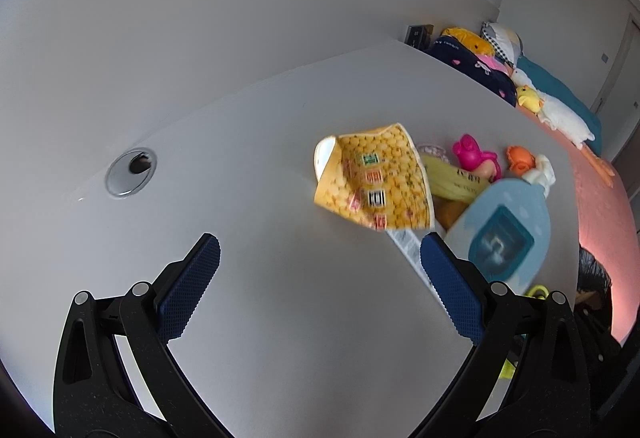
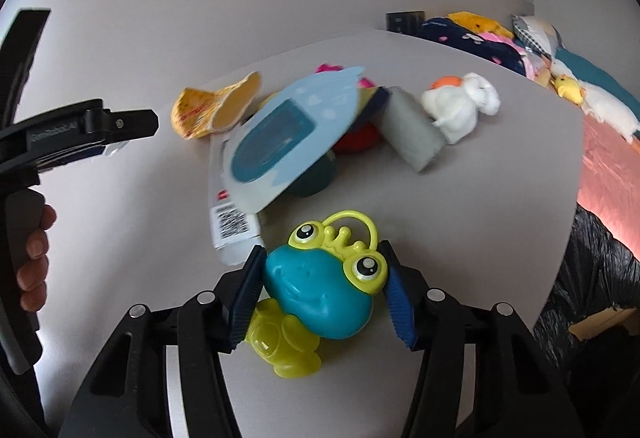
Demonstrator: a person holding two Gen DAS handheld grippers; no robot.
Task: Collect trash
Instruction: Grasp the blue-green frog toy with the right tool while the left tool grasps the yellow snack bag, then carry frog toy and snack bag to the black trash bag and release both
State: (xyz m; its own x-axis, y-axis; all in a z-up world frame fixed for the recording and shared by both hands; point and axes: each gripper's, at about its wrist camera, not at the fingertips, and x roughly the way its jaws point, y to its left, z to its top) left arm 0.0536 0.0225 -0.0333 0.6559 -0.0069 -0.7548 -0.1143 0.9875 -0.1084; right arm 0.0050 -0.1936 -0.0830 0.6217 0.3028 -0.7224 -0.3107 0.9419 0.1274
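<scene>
One broad, pale, matte worktop carries everything, with a metal-rimmed cable port set into it and a bed with a pink cover alongside, so a black plastic bag hanging at the worktop's edge looks placed as the destination for rubbish. Trash and toys lie heaped together at the far side: a glossy, flat light-blue pouch leans over a white tube with a barcode, beside a crumpled yellow snack wrapper of thin printed foil, a grey sponge-like block and a wad of white tissue. The left claw hangs with its ribbed blue pads wide apart and empty, pointed at the wrapper, probably lining up a pinch on its loose edge. The right claw stands partly spread around a hard, smooth plastic frog toy; its left pad looks to touch the teal head, while the right pad seems just clear, so I judge it not yet gripped. The frog is likely being cleared aside, not binned.
</scene>
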